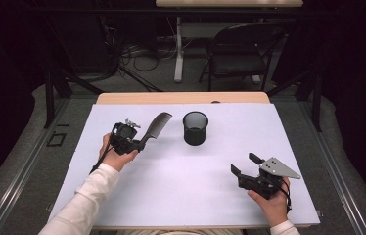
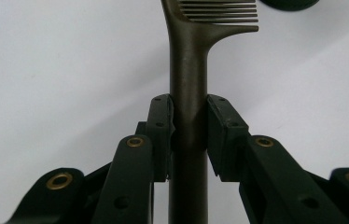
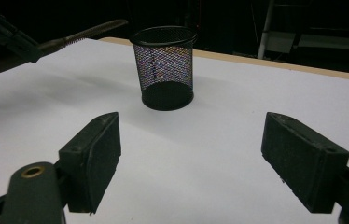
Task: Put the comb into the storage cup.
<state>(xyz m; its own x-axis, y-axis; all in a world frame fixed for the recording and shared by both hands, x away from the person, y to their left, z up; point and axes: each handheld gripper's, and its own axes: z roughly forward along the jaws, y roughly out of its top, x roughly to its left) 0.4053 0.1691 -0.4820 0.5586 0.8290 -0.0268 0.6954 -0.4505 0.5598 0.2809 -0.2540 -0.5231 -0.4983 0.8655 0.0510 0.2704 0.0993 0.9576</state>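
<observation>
Left gripper view cuts off the dark plastic comb (image 2: 189,93) at its teeth and handle end. One comb, one black wire-mesh cup (image 1: 195,128), two tongs. Left tongs (image 1: 139,145) pinch the comb handle at 9 o'clock on the white-covered desk (image 1: 171,186); the comb points toward the cup at 12. Right tongs (image 1: 246,165) at 4 o'clock are spread, nothing between them.

We take this for a lab or recording studio: a wooden table under a white sheet (image 1: 181,191) stands among dark curtains, with a black folding chair (image 1: 237,51), loose black cables (image 1: 137,56) on grey carpet, and a second desk's white leg (image 1: 178,49) beyond its far edge.
</observation>
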